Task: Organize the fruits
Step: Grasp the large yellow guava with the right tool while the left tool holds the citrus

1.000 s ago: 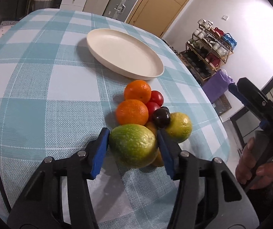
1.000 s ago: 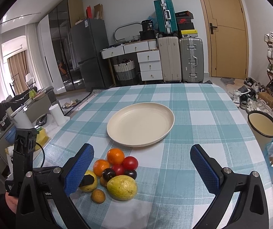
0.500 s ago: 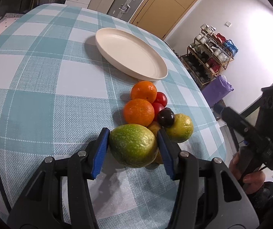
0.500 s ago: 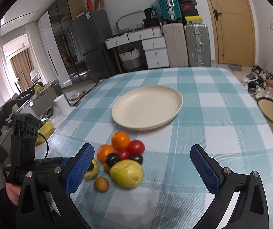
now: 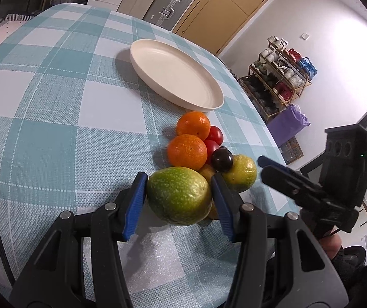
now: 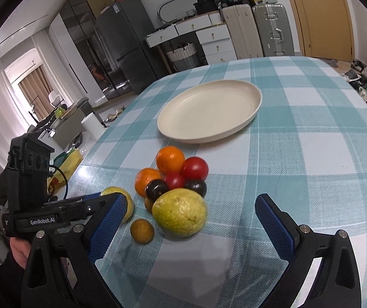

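A pile of fruit lies on the checked tablecloth before an empty cream plate [image 5: 175,74], which also shows in the right wrist view [image 6: 209,110]. My left gripper [image 5: 179,197] is shut on a green-yellow fruit [image 5: 179,196], partly hidden behind my right finger in the right wrist view [image 6: 129,202]. Behind it lie two oranges [image 5: 187,151], two red tomatoes [image 5: 214,134], a dark plum [image 5: 222,157] and a large yellow-green fruit [image 5: 240,172]. My right gripper [image 6: 192,227] is open around that large fruit [image 6: 179,211], close to it. A small brown fruit [image 6: 142,230] lies beside it.
The table edge runs close on the left in the right wrist view, with a sofa and floor clutter beyond. Suitcases, drawers and a door stand behind the table. A shoe rack [image 5: 281,77] stands by the wall on the right in the left wrist view.
My right gripper has moved forward and down toward the fruit pile, its open fingers now around the large yellow-green fruit. My left gripper stays shut on its fruit.
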`<state>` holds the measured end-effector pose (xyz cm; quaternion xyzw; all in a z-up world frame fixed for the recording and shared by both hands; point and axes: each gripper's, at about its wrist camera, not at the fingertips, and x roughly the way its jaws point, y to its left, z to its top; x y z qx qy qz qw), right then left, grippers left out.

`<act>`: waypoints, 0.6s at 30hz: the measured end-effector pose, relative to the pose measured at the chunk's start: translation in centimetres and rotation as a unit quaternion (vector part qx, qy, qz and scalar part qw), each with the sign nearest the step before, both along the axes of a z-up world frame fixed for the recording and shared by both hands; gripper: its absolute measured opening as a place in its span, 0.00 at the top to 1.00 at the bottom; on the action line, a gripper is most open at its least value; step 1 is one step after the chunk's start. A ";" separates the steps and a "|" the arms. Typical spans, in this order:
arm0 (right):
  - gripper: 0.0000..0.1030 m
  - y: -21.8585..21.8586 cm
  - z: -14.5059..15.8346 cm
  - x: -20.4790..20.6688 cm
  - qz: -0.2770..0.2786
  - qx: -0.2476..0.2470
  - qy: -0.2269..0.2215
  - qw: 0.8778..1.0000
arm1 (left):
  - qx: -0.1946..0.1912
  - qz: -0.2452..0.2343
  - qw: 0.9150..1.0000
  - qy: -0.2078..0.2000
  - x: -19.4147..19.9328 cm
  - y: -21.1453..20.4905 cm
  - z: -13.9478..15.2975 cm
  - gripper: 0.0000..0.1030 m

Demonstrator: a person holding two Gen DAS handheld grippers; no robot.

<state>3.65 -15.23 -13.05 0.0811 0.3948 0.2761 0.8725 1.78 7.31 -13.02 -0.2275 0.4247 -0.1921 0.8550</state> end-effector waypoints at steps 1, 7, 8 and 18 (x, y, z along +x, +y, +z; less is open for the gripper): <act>0.05 0.1 -0.2 0.1 0.002 0.000 0.003 1.000 | -0.001 0.001 1.000 0.000 0.0 0.1 0.0 0.53; 0.19 0.7 -1.3 0.6 0.013 0.005 0.031 0.999 | -0.008 0.010 1.000 -0.001 0.2 0.8 0.2 0.53; 0.21 0.8 -1.4 0.6 0.015 0.006 0.033 0.999 | -0.010 0.012 1.000 0.000 0.3 1.0 0.4 0.53; 0.45 1.3 -2.5 0.8 0.041 0.020 0.053 0.998 | -0.010 0.026 1.000 -0.002 1.2 2.4 1.6 0.53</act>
